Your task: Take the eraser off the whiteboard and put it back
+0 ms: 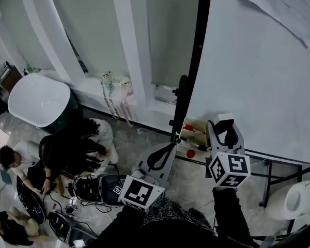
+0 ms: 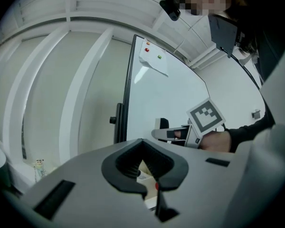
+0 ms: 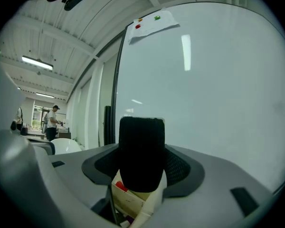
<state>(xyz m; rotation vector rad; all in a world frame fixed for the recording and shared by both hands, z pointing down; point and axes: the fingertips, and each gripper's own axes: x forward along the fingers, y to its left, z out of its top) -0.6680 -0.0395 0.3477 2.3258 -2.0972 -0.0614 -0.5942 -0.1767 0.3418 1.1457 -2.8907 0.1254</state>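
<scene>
Eraser (image 3: 141, 151): black felt block clamped by fingers of right gripper (image 1: 225, 133), held level beside white whiteboard (image 3: 218, 103) for putting back | left gripper (image 2: 149, 185): fingers together, empty.

My right gripper (image 3: 142, 167) clamps the eraser (image 3: 141, 139) upright between my jaws, its black face towards my camera. Behind it the whiteboard (image 3: 213, 103) fills the right of the view, with its black frame (image 3: 115, 94) running down its left edge. A paper sheet (image 3: 154, 23) hangs near the top under a red magnet (image 3: 137, 26) and a green magnet (image 3: 157, 17). Below the eraser sits a cream box (image 3: 133, 198). Far left, a person (image 3: 52, 122) stands.
</scene>
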